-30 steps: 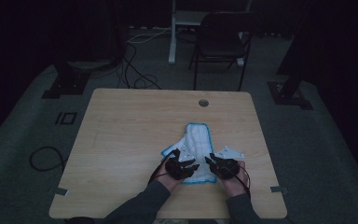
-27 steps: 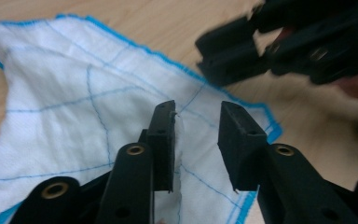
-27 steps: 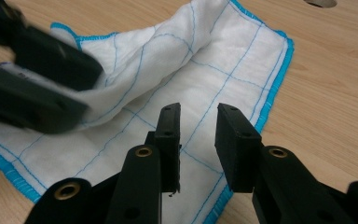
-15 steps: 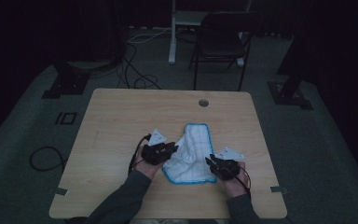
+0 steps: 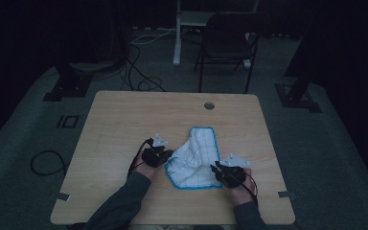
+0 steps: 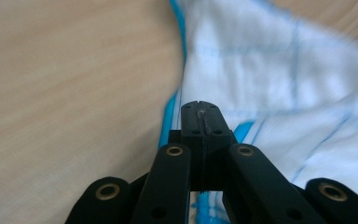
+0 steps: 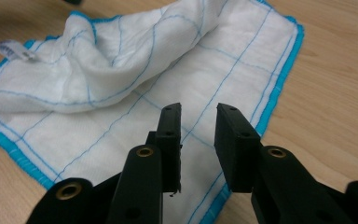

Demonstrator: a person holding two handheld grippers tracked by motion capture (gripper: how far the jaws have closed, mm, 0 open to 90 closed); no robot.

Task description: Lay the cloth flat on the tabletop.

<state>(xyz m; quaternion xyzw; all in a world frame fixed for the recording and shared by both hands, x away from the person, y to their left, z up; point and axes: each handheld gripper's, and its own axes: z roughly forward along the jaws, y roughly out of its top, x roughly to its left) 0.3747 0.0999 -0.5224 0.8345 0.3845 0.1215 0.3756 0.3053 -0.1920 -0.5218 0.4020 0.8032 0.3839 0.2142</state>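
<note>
The cloth (image 5: 195, 158), white with a blue edge, lies rumpled on the wooden surface (image 5: 120, 120) between the 2 tools. The left tool (image 5: 166, 156) has just closed its jaws; in the left gripper view they meet at the cloth's (image 6: 279, 84) blue hem, whether pinching it I cannot tell. The right tool (image 7: 198, 140) hangs over the cloth's (image 7: 121, 107) near corner, jaws parted, nothing between them.

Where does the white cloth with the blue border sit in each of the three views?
High view: cloth lies at table centre, between both grippers.
Left gripper view: upper right, its blue hem running beside the shut jaws.
Right gripper view: spread across the middle, beyond the open jaws.
Shared landmark: the cloth's blue hem.
</note>
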